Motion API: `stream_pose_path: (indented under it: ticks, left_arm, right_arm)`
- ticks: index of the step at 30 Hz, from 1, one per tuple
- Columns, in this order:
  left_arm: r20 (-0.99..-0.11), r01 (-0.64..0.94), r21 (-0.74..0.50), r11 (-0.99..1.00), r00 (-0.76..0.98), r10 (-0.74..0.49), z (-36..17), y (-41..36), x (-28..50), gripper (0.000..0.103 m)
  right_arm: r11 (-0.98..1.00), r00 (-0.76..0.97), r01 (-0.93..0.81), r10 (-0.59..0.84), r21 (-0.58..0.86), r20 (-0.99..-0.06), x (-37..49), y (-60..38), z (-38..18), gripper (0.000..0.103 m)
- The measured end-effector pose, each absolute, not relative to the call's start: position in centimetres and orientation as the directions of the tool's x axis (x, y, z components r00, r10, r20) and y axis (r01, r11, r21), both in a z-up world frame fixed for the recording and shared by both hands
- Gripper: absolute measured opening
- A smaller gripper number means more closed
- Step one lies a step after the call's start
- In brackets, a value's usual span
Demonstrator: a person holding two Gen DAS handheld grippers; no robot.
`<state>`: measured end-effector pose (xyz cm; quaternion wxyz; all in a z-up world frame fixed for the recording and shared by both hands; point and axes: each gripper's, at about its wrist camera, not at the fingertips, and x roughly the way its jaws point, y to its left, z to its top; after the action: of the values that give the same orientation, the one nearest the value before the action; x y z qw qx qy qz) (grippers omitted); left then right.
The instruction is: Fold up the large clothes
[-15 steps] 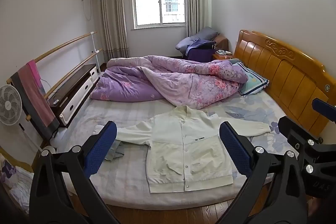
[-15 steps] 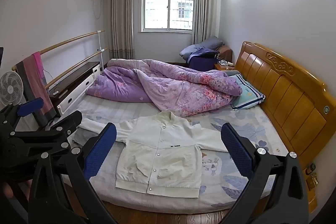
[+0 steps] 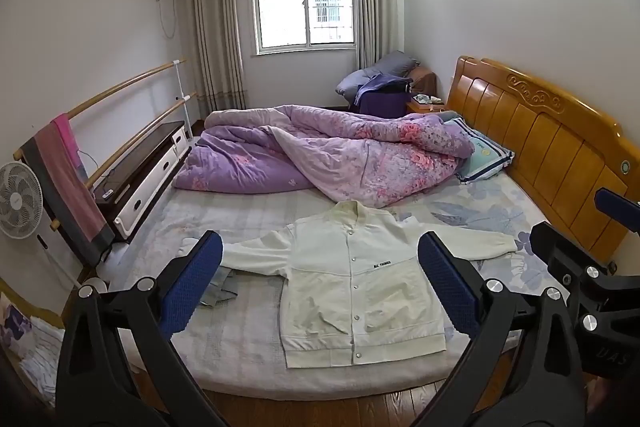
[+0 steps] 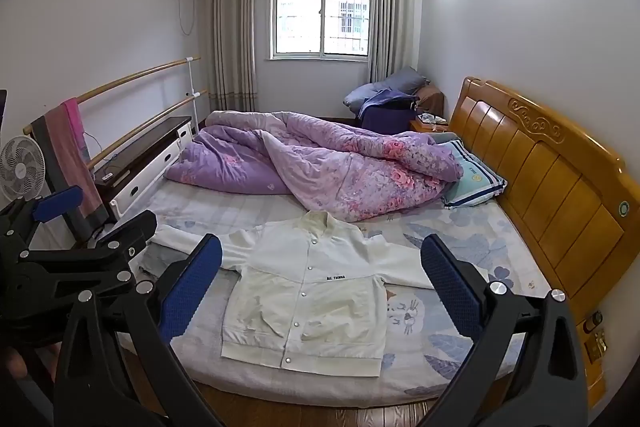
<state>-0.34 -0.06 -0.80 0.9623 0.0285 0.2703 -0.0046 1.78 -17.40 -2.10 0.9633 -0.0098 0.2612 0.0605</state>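
Front side up, the white jacket (image 3: 352, 283) lies flat on the near part of the bed (image 3: 248, 343), its snap buttons fastened down the middle, its collar toward the quilt and its ribbed hem toward the bed's near edge. Both sleeves are spread out sideways, one toward the headboard (image 3: 536, 131) and one toward the opposite side of the bed. A small line of black lettering sits on the chest. Just beside the far sleeve, a small grey-blue piece of cloth (image 3: 222, 287) lies crumpled on the sheet.

Beyond the collar a purple floral quilt (image 3: 328, 151) is heaped across the mattress, touching a striped pillow (image 3: 484, 155) at the wooden headboard. Alongside the bed stands a dark low cabinet (image 3: 144, 167), with a fan (image 3: 18, 201) and a rail hung with a pink-and-grey towel (image 3: 66, 179) nearer the camera. A window (image 3: 306, 5) with curtains fills the far wall.

The left hand-held gripper (image 3: 318, 287) hovers short of the bed, jaws spread wide and empty, with the jacket seen between them. The right hand-held gripper (image 4: 320, 293) hangs beside it, equally wide and holding nothing, well clear of the cloth.
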Motion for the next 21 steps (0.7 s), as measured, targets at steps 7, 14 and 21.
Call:
stream_pose_path:
  ticks: [7, 14, 21]
  left_arm:
    - [-0.521, 0.024, 0.054, 0.998, 0.854, 0.007, -1.27, 0.05, -0.27, 0.098]
    - [-0.524, 0.026, 0.052, 0.998, 0.851, 0.005, -1.17, 0.38, 0.29, 0.098]
    - [-0.527, 0.029, 0.048, 0.998, 0.85, 0.001, -1.22, 0.51, 0.24, 0.098]
  right_arm:
    - [0.993, 0.855, -0.12, 0.11, 0.013, -0.507, 1.83, -17.42, -2.15, 0.096]
    - [0.993, 0.854, -0.12, 0.109, 0.012, -0.509, 1.97, -17.37, -1.92, 0.096]
    - [0.992, 0.85, -0.122, 0.112, 0.015, -0.515, 2.08, -17.37, -1.78, 0.096]
